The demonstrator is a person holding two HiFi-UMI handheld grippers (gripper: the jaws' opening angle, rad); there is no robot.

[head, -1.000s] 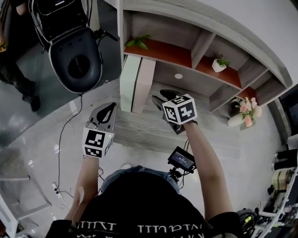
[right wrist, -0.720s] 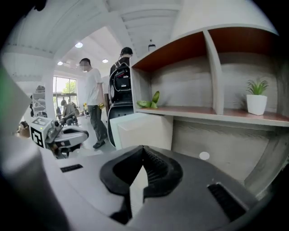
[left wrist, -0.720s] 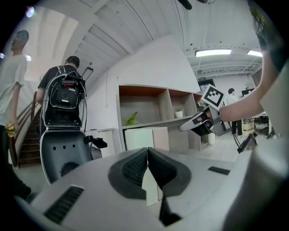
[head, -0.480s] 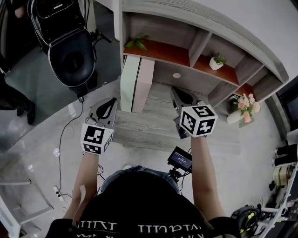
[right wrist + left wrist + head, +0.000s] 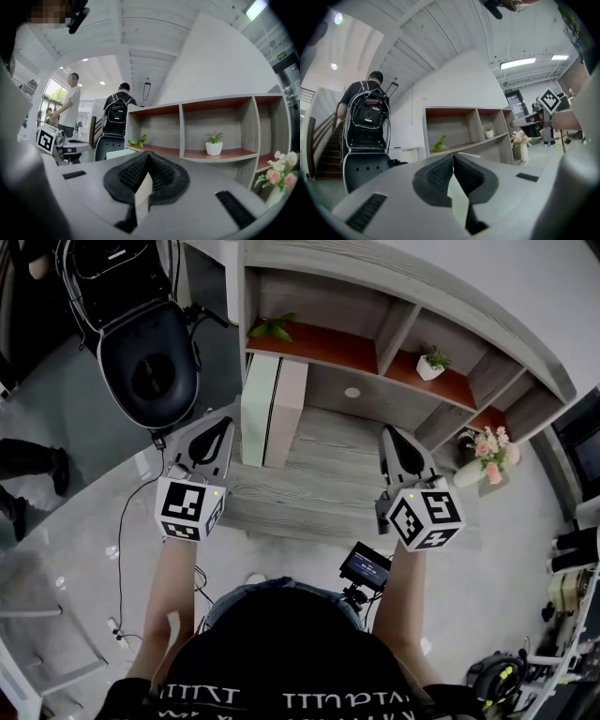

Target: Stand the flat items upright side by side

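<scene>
Two flat items stand upright side by side at the left end of the shelf unit's low grey ledge [image 5: 319, 488]: a pale green-and-white one [image 5: 258, 409] and a pink one [image 5: 292, 413] touching it on the right. My left gripper [image 5: 217, 427] hangs just left of and in front of them, shut and empty; its pads meet in the left gripper view [image 5: 453, 158]. My right gripper [image 5: 390, 435] is well to the right of the items, over the ledge, shut with nothing between its pads [image 5: 149, 158].
The wooden shelf unit [image 5: 403, 324] holds a leafy plant [image 5: 274, 327] and a small white potted plant [image 5: 431, 365]. A flower vase [image 5: 487, 463] stands at its right end. A black scooter [image 5: 150, 357] is parked to the left, and a cable [image 5: 127, 521] runs along the floor.
The right gripper has swung right and away from the pink item, towards the vase side. The left gripper has risen a little. The two items stand as before.
</scene>
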